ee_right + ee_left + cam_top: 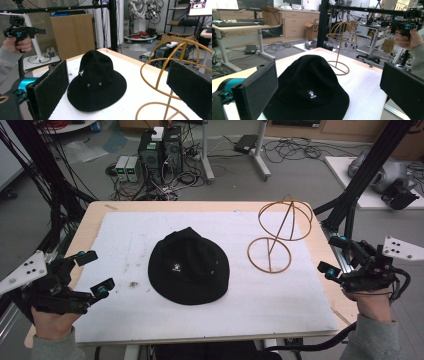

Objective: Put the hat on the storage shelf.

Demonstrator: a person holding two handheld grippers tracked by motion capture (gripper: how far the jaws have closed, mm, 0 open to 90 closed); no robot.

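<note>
One hat [189,266] between hand-held grippers

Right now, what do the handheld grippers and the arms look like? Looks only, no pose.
Both are black pistol-grip units. The left gripper and right gripper each have two flat, black, rough-faced jaw pads with teal fittings near the jaws and a pale three-cornered plate with dark dots on top. A black cable trails from the right one. The sleeves are grey.

A black hat [189,266] sits brim-down at the centre of the frame, small white logo facing near. A gold wire stand [278,235] stands upright to its right, apart.
</note>
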